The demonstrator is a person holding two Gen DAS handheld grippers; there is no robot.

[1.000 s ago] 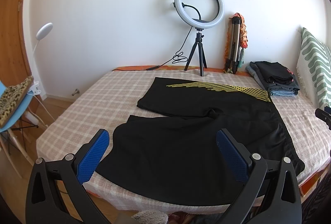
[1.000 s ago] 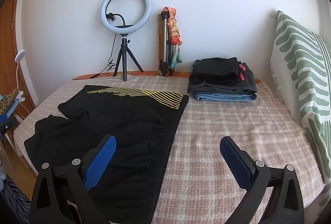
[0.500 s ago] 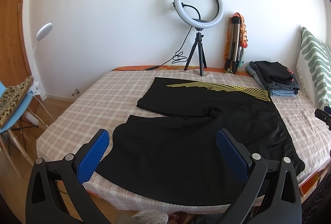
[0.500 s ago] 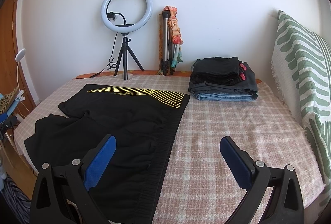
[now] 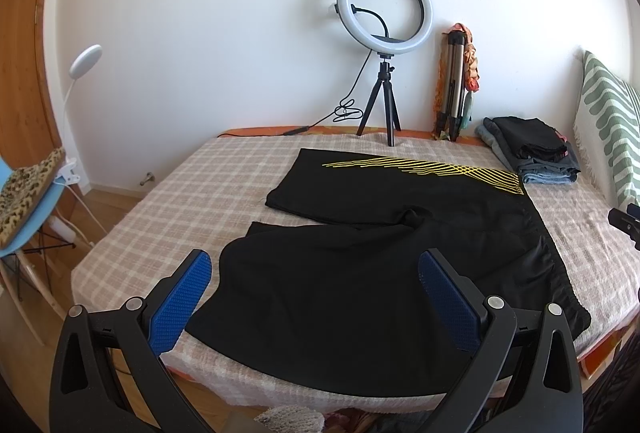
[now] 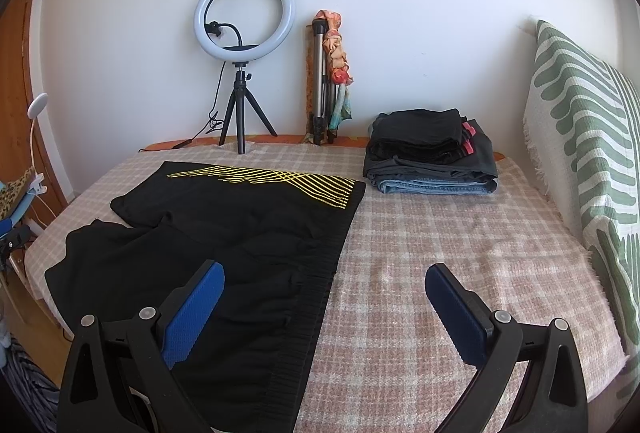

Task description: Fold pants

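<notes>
1. While both tools hang above the near edge of the bed [image 6: 460,233], I see the left claw [image 5: 316,289] spread wide, its blue pads [image 5: 180,307] well apart with nothing between them.
2. My right claw [image 6: 324,303] is likewise wide open and holds nothing; its left pad sits over black cloth, its right pad over bare checked bedcover.
3. I find the black pants [image 5: 360,253] lying flat and unfolded on the bedcover, both legs spread toward the left side of the bed, with a gap between them.
4. I can see yellow line markings [image 6: 276,181] running along the far leg up to the waistband.
5. From the right wrist view I read the ribbed waistband [image 6: 320,293] as a straight edge running from near the claw away toward the wall.
6. I note a stack of folded clothes [image 6: 432,153] at the far side of the bed, near the wall, apart from the pants.
7. Behind the pants a ring light [image 5: 385,9] stands on a small tripod at the bed's far edge, with a folded tripod [image 6: 322,81] leaning on the wall just beside it.
8. A green-and-white patterned pillow [image 6: 588,169] stands upright along the right side of the bed.
9. A blue chair [image 5: 28,217] stands off the left side of the bed.
</notes>
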